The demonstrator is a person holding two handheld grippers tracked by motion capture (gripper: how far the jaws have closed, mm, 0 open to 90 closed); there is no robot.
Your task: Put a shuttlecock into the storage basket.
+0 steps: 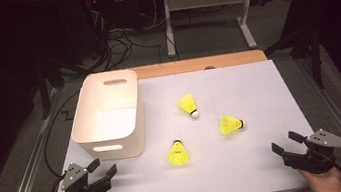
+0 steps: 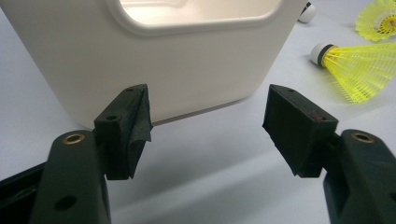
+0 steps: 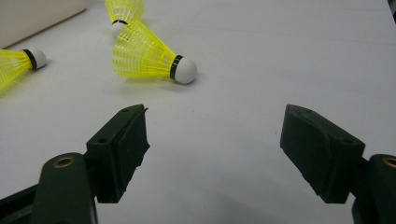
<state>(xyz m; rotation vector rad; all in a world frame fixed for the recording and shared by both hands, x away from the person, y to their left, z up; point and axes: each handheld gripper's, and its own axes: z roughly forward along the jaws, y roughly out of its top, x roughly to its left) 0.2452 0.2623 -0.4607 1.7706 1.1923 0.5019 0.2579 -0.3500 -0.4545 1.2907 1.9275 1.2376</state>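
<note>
Three yellow shuttlecocks with white corks lie on the white table sheet (image 1: 249,170): a far one (image 1: 188,104), a right one (image 1: 229,124) and a near one (image 1: 178,154). A white bin (image 1: 105,115) with handle cut-outs stands at the left. My left gripper (image 1: 103,167) is open at the near left corner, facing the bin's near wall (image 2: 163,60), with the near shuttlecock (image 2: 359,70) to its right. My right gripper (image 1: 284,141) is open at the near right corner. Ahead of it lies the right shuttlecock (image 3: 149,58). Both pairs of jaws hold nothing.
A wooden table edge (image 1: 194,65) shows beyond the sheet. Metal rails run along both sides of the table. Behind it stand a white desk frame (image 1: 207,15) and cables on the floor. Open sheet lies between the grippers and the shuttlecocks.
</note>
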